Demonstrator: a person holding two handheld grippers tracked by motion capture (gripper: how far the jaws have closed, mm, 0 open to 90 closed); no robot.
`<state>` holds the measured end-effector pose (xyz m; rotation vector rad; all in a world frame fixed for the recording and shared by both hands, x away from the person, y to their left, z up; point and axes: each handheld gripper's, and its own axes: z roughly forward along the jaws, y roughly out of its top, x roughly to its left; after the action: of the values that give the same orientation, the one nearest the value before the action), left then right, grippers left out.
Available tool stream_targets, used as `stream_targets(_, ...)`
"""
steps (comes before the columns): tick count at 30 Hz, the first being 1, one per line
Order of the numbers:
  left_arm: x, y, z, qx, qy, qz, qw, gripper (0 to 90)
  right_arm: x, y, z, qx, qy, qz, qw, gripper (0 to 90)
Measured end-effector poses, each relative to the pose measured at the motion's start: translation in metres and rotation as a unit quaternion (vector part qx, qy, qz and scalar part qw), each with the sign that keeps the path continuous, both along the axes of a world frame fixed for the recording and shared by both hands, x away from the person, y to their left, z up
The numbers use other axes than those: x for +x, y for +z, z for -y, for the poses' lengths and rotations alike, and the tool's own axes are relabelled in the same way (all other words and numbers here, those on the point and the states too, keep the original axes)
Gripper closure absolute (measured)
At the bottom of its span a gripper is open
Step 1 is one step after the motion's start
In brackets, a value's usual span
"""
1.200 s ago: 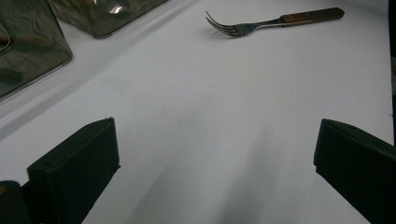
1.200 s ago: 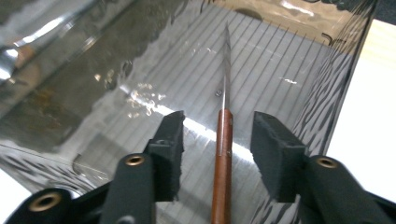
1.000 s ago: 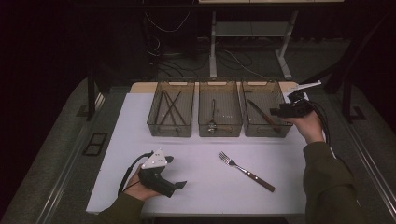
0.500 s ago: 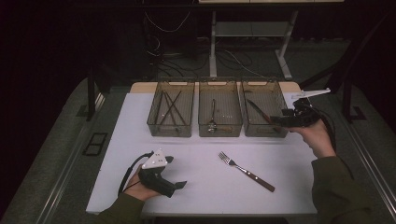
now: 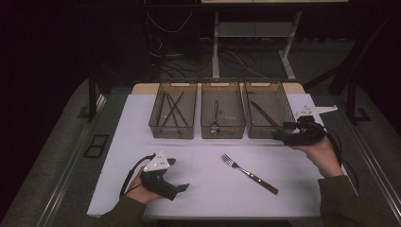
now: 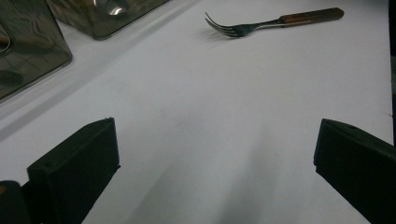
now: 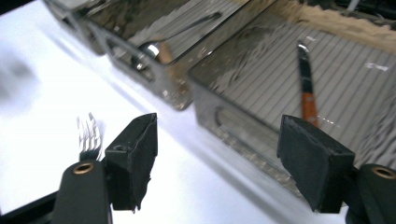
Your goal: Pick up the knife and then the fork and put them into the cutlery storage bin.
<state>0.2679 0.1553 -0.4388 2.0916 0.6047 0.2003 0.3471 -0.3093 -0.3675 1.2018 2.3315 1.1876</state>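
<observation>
The left gripper (image 5: 182, 188) rested on the white table (image 5: 142, 156) near its front left corner, jaws wide apart and empty; its own view showed bare table between them.

Behind, three clear bins stood in a row. The left bin (image 5: 173, 116) held several thin dark sticks. The middle bin (image 5: 222, 115) held a spoon (image 5: 215, 118). The right bin (image 5: 267, 113) held a knife (image 7: 306, 88) with a brown handle, lying flat on the ribbed floor.

The fork (image 5: 249, 173) lay on the table in front of the middle and right bins, tines toward the bins, handle toward the front edge, apart from both grippers.

The right gripper (image 5: 280, 132) hovered at the front right corner of the right bin. Its jaws had just been opening and stood released with nothing between them.

Judgement: the knife appeared delivered and the fork was next. For a sound pickup, bring the right gripper down over the fork's handle, jaws square across it, keep both pads clear of the table until aligned, then close firmly at mid-handle to prevent tilting.
</observation>
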Motion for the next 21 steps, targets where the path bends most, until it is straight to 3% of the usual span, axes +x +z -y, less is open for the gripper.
stream_targets(4, 0.000, 0.000, 0.001, 0.002, -0.002, 0.001, 1.0000, 0.0, -0.011, -0.006, -0.006, 0.013, 0.017, -0.001, 0.9998, 29.1)
stream_targets(9, -0.001, 0.000, 0.000, 0.001, -0.002, 0.002, 1.0000, 0.0, -0.023, -0.014, -0.016, 0.005, 0.038, -0.006, 0.9993, 29.1)
stream_targets(15, -0.001, 0.000, 0.000, 0.002, -0.003, 0.002, 1.0000, 0.0, -0.035, -0.020, -0.028, -0.016, 0.066, -0.020, 0.9975, 28.8)
stream_targets(21, 0.000, 0.001, 0.000, 0.001, -0.003, 0.002, 1.0000, 0.0, -0.041, -0.025, -0.042, -0.054, 0.090, -0.055, 0.9930, 30.0)
